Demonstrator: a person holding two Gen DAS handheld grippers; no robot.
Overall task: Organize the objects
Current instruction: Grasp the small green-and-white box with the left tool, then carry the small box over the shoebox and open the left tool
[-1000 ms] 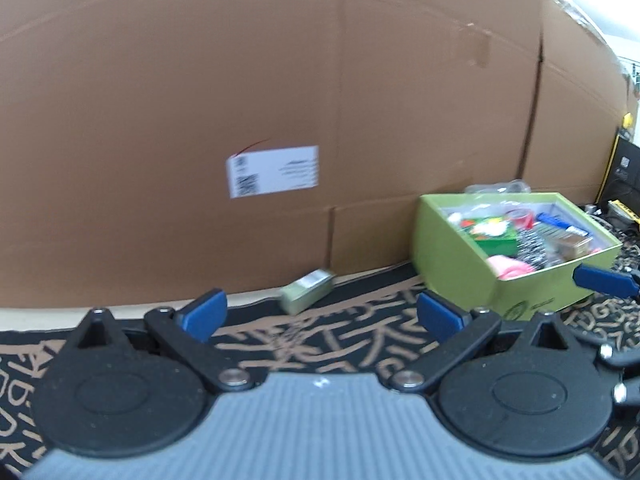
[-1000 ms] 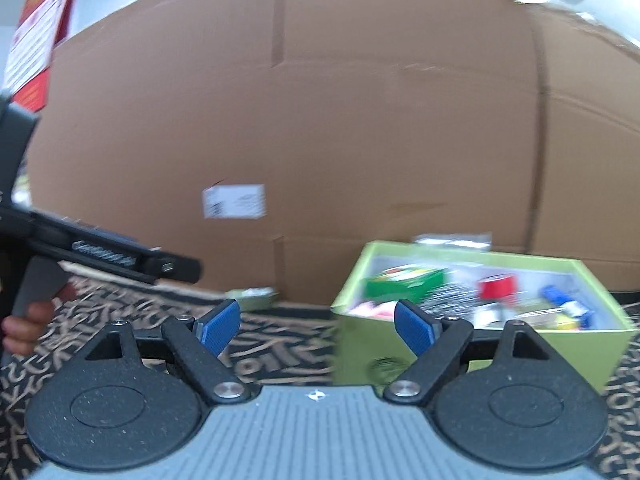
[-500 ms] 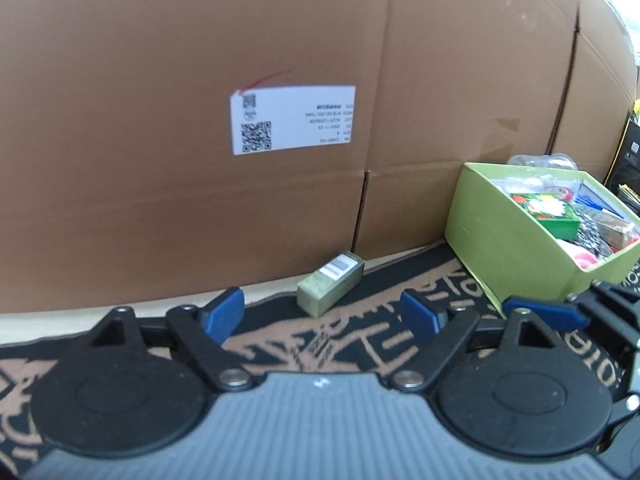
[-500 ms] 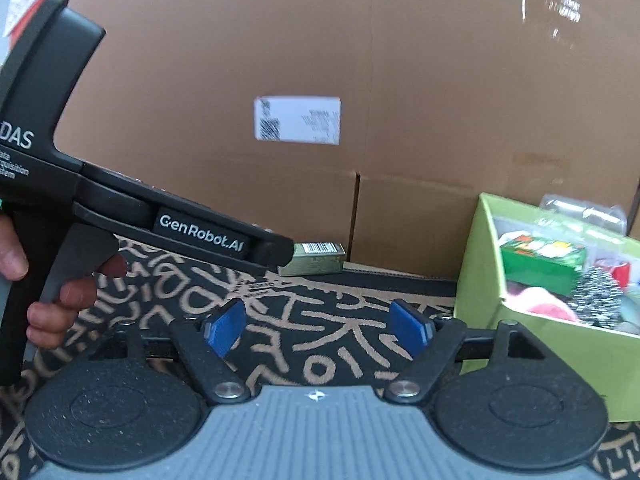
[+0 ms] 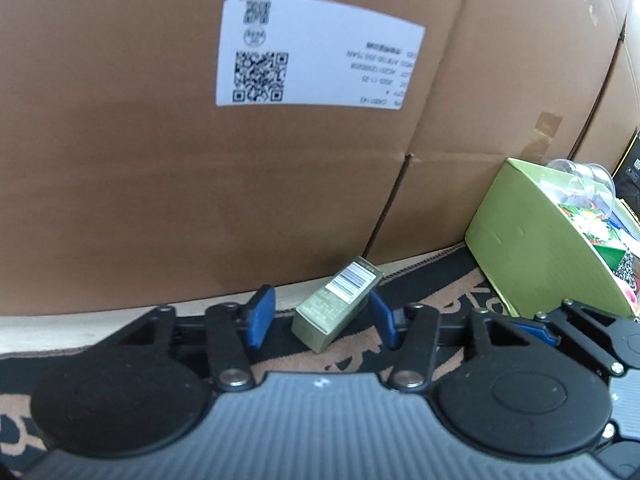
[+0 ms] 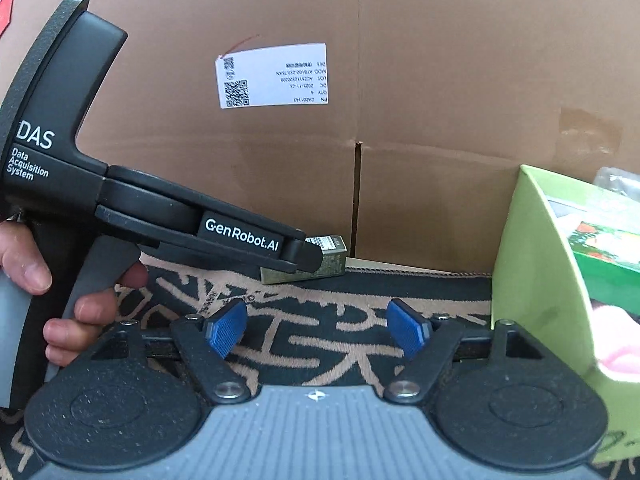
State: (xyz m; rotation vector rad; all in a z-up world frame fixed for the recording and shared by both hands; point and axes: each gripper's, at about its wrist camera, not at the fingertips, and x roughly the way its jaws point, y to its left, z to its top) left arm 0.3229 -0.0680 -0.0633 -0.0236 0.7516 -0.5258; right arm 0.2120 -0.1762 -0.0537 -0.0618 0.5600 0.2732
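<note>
A small olive-green box [image 5: 336, 308] with a barcode label lies on the patterned mat against the cardboard wall. My left gripper [image 5: 320, 316] is open, its blue pads on either side of the box, not clamped. In the right wrist view the box [image 6: 328, 258] is partly hidden behind the left gripper's black body [image 6: 240, 236]. My right gripper [image 6: 316, 328] is open and empty above the mat. A green bin [image 5: 536, 248] full of items stands to the right, also in the right wrist view [image 6: 532, 280].
A tall cardboard wall [image 5: 160, 160] with a white QR label [image 5: 320, 68] closes off the back. The black-and-tan mat [image 6: 320, 308] covers the surface. A hand [image 6: 32, 272] holds the left gripper's handle.
My left gripper has moved forward until its pads flank the olive box. My right gripper has shifted left and closer to the mat; the bin now sits at the right edge.
</note>
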